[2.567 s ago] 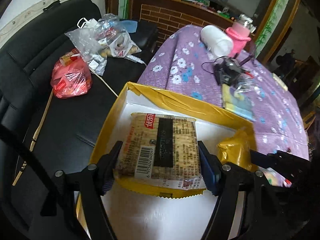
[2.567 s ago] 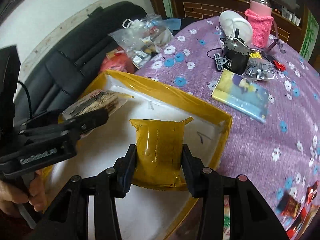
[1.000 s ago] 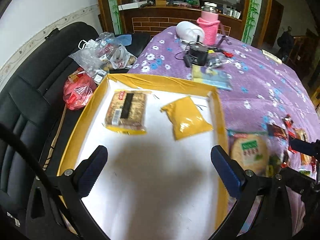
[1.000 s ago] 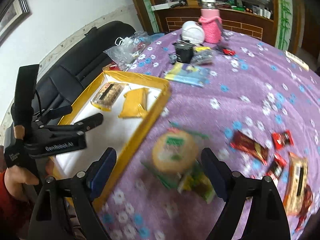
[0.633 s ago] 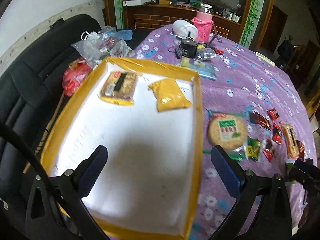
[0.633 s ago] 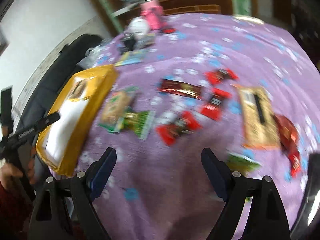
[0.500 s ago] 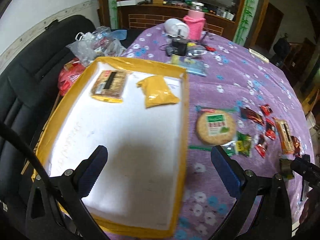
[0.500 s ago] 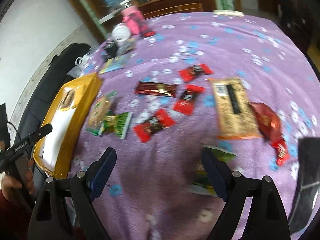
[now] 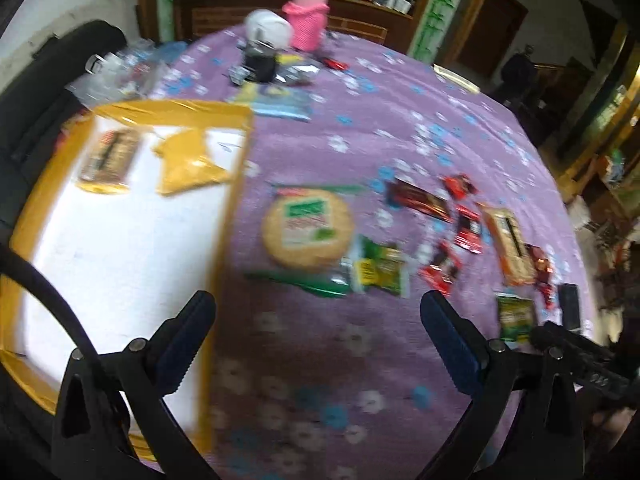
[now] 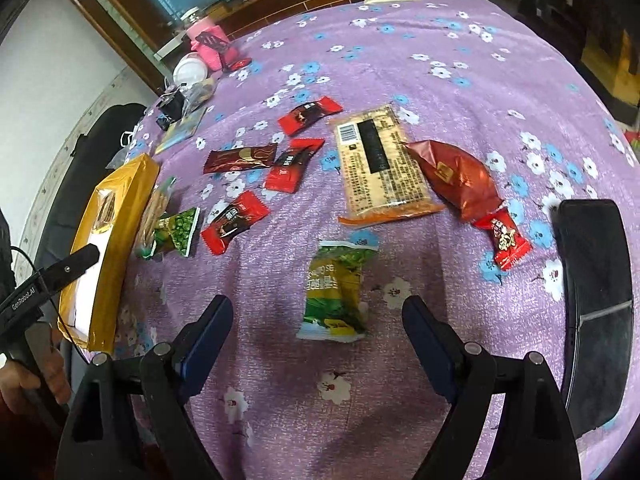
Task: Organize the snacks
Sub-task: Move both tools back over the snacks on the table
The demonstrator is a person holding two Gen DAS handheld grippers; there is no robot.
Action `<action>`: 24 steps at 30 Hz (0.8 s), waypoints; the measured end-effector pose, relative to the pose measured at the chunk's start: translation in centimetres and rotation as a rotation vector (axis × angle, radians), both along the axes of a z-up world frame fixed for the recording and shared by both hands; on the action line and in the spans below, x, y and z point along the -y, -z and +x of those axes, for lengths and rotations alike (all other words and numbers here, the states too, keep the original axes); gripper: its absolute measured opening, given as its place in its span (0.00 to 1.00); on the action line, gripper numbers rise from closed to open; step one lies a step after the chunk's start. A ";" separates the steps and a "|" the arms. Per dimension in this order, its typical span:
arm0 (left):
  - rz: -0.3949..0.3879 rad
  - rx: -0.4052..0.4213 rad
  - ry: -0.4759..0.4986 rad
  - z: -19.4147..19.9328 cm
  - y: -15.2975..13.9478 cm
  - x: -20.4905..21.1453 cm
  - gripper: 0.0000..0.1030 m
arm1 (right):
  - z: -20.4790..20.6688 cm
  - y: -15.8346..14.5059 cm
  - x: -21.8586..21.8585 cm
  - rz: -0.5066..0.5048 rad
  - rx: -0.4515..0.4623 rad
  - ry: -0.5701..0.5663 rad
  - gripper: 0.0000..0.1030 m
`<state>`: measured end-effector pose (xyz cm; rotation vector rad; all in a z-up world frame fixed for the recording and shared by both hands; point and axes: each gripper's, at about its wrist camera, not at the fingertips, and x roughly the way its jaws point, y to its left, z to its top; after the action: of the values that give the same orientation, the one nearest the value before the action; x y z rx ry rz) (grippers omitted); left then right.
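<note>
The yellow tray [image 9: 48,184] with a white floor holds a cracker pack [image 9: 108,156] and a yellow pouch [image 9: 188,164]. Loose snacks lie on the purple flowered cloth: a round biscuit pack [image 9: 308,228], a green pea packet [image 9: 382,270], several small red packets, a long cracker pack [image 10: 380,164] and a red-brown pouch [image 10: 456,176]. My left gripper [image 9: 318,320] stands open over the cloth beside the tray's right rim, with nothing in it. My right gripper [image 10: 318,320] is open above a green packet [image 10: 336,292], which lies on the cloth just ahead of its fingertips.
A black phone [image 10: 596,300] lies right of the right gripper. A pink bottle [image 9: 306,24], a white cup, a black device and a booklet stand at the table's far end. A black sofa [image 9: 36,92] with bags runs along the left.
Both grippers have swung right, away from the tray and over the loose snacks. The green packet has come up in front of the right gripper. Both stay open.
</note>
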<state>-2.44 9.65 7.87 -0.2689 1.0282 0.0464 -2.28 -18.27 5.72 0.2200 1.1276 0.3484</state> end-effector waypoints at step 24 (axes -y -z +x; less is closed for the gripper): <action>-0.047 -0.093 0.106 7.8 4.5 4.2 0.35 | 2.0 0.1 0.0 -0.058 0.028 -0.011 0.62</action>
<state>5.39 5.50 3.37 -0.2561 1.1355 -0.0617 -0.31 -18.30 5.61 0.1575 1.1102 0.3268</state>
